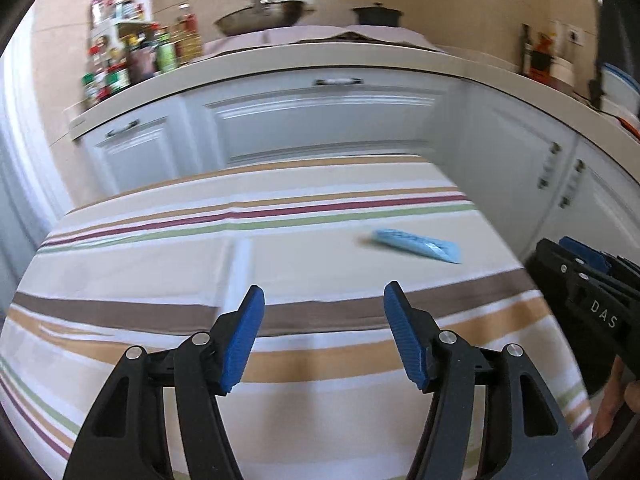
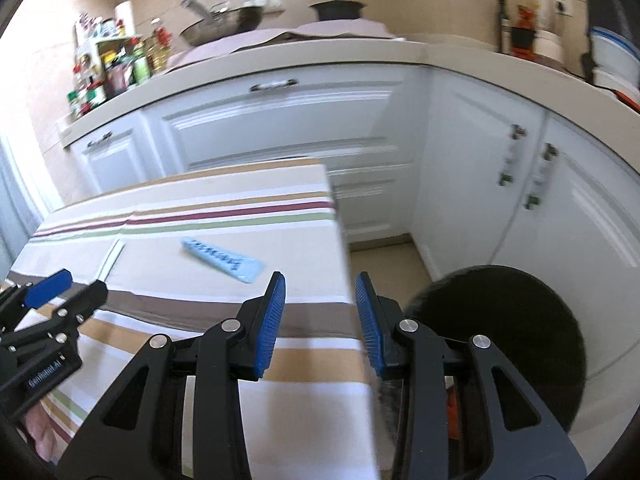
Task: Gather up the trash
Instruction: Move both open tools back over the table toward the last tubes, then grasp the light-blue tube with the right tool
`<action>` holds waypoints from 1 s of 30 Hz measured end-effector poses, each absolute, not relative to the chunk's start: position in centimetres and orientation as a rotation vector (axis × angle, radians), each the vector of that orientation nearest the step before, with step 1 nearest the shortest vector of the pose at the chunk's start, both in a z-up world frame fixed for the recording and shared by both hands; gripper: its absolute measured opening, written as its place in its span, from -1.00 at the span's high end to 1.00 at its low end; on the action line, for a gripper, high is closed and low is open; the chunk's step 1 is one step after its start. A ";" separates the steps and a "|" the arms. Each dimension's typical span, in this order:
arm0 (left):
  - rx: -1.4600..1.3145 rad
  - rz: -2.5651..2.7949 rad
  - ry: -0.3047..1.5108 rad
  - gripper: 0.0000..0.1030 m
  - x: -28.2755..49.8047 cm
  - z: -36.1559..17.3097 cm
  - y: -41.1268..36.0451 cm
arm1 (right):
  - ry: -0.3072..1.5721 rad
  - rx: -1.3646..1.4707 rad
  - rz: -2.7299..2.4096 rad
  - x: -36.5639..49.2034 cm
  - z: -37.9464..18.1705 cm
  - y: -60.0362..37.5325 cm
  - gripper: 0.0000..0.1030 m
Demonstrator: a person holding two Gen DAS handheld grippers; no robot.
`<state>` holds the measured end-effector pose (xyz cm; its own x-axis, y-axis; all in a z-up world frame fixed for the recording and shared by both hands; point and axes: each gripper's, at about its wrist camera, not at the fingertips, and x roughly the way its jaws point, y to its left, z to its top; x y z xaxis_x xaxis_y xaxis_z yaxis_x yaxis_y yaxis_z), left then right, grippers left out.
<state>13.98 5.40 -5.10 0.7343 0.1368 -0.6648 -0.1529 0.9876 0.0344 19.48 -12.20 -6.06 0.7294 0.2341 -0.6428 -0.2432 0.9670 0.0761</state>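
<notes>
Bottles (image 1: 132, 56) crowd the far left of the kitchen counter (image 1: 320, 60), which curves along the back wall above white cupboards (image 1: 320, 124). Further right on that counter sit a wide pan (image 1: 260, 20) and a dark pot (image 1: 376, 14).

My left gripper (image 1: 323, 308) hangs over the striped tablecloth (image 1: 160, 264), its 2 blue pads (image 1: 244, 340) spread apart with nothing between them and touching nothing. I hold it tilted down toward the table.

Right of it and a little further away lies the 1 piece of trash I can see, a flat light-blue wrapper (image 1: 418, 243) with dark print on it (the print is too blurred to read). It rests flat on the cloth, near the right edge of the table, and neither gripper touches it. From the right wrist view the same wrapper (image 2: 222, 260) lies to the left of my right gripper (image 2: 320, 296) and beyond its tips.

That right gripper hovers over the right edge of the table, so its left finger is above the cloth and its right finger above the floor (image 2: 384, 256) beside it. The pads stand parallel with a narrower gap than on the left, and nothing is gripped between them.

Furthest right, low beside the table, stands a round black bin (image 2: 500, 340), dark inside. What it holds I cannot tell.
</notes>
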 end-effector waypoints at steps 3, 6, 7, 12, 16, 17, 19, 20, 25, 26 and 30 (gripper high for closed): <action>-0.037 0.200 0.731 -0.20 13.7 -5.3 7.6 | 0.723 -0.032 0.292 20.2 -6.3 -10.3 0.31; -0.057 0.237 0.739 -0.21 13.5 -5.7 9.7 | 0.740 -0.053 0.315 20.8 -6.6 -8.6 0.31; -0.061 0.250 0.742 -0.21 13.4 -5.8 10.4 | 0.747 -0.058 0.323 21.0 -6.7 -8.1 0.31; -0.081 0.300 0.752 -0.21 13.2 -6.4 13.4 | 0.777 -0.099 0.356 21.7 -7.4 -5.6 0.17; -0.101 0.334 0.753 -0.21 13.1 -6.5 15.5 | 0.798 -0.137 0.373 22.6 -8.0 -3.7 0.12; -0.106 0.340 0.753 -0.21 13.1 -6.5 15.9 | 0.809 -0.147 0.379 23.0 -8.2 -3.3 0.12; -0.117 0.355 0.750 -0.22 13.1 -6.5 16.8 | 0.828 -0.163 0.384 23.7 -8.5 -2.5 0.11; -0.123 0.361 0.750 -0.24 13.1 -6.5 17.1 | 0.836 -0.172 0.386 24.1 -8.6 -2.2 0.11; -0.140 0.368 0.762 -0.25 13.3 -6.9 17.9 | 0.861 -0.210 0.381 25.7 -9.1 -1.2 -0.07; -0.142 0.368 0.763 -0.25 13.3 -7.0 17.9 | 0.869 -0.219 0.380 26.0 -9.3 -1.1 -0.09; -0.147 0.359 0.769 -0.25 13.4 -7.2 17.9 | 0.893 -0.225 0.381 26.6 -9.8 -1.1 -0.09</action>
